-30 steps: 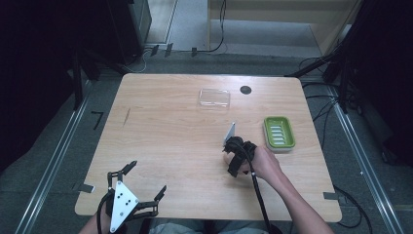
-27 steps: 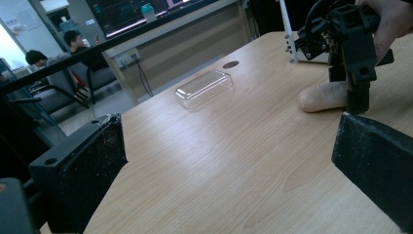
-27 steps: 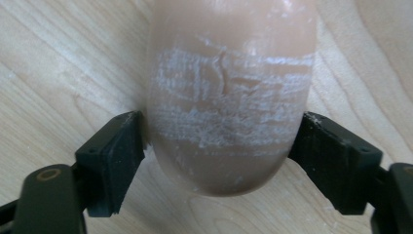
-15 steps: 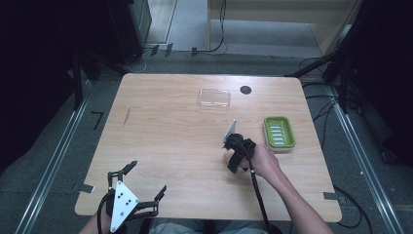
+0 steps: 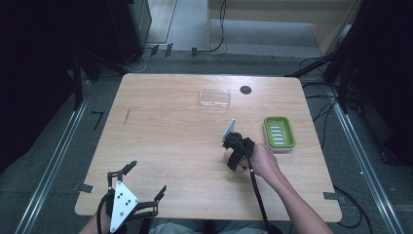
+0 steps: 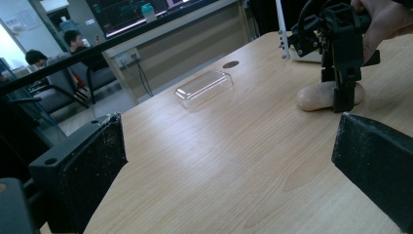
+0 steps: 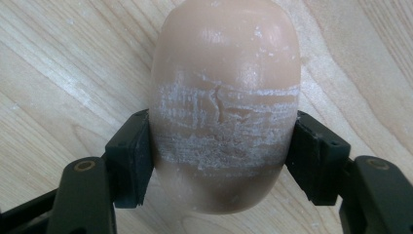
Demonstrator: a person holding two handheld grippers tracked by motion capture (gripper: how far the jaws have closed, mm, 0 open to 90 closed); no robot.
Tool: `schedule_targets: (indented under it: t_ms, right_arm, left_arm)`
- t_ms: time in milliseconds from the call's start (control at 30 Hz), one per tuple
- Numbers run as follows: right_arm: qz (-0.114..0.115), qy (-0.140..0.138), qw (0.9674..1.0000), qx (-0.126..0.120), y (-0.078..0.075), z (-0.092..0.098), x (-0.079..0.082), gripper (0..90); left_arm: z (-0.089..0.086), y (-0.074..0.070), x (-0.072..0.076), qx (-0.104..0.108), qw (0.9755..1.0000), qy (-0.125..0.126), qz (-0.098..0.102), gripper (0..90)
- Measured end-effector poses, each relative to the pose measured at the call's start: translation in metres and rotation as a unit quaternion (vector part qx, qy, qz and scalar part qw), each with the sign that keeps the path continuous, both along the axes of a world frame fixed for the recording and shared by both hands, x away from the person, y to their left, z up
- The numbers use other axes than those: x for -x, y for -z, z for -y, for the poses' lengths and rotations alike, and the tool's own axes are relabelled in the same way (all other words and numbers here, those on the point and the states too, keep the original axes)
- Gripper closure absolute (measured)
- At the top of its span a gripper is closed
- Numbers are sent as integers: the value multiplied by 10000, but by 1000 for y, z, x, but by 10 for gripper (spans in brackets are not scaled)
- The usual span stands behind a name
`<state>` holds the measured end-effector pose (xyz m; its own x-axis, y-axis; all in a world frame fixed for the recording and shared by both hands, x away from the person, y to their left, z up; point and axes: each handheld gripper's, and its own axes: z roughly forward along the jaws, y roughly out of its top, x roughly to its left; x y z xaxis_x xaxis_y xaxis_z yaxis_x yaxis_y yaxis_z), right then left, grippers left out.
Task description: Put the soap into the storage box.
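- Your right gripper [image 7: 221, 165] has its two black jaws pressed against the flanks of a smooth, peach-coloured oval bar of soap [image 7: 224, 102], one pad on each side, clamped on it.
- The soap lies flat on the light wooden table [image 5: 165, 141], long axis pointing away from the jaws, with a band of whitish scuffing across its middle right where the pads meet it.
- In the left gripper view the same soap [image 6: 316, 96] sits on the tabletop with that right gripper [image 6: 343, 100] standing almost upright over it, your hand [image 6: 384, 19] on top.
- From the high view your right gripper [image 5: 233, 161] is right of the table's centre; the soap itself is hidden beneath it there.
- Just beside it, to your right, rests a green rectangular soap dish with a ribbed insert [image 5: 279, 132], close but not touching.
- Farther from you, near the far edge, lies a clear plastic rectangular lid [image 5: 214, 98], and beside that a small dark round hole [image 5: 245, 89] in the tabletop.
- Your left gripper [image 5: 141, 187] hovers at the near left corner of the table, well apart from everything else, its jaws spread wide with nothing between them.
- In the left gripper view those jaws stand at the picture's two sides, with bare wood and the clear lid [image 6: 203, 87] between them in the distance.
- Beyond the table, two people sit at desks in the background; they are too small to tell more.
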<state>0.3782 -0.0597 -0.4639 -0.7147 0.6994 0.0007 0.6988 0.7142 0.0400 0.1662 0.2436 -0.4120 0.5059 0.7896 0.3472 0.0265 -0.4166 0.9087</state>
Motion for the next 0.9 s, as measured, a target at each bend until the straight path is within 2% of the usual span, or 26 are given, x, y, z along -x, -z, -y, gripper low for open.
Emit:
schedule_targets:
  t_ms: [467, 900]
  right_arm:
    - [67, -57, 10000, -45, -21, 8, 1, 337]
    - [42, -106, 9999, -26, -33, 16, 1, 336]
  left_arm:
    - [0, 0, 0, 8, 10000, 0, 8, 0]
    - [0, 0, 0, 16, 10000, -5, 7, 0]
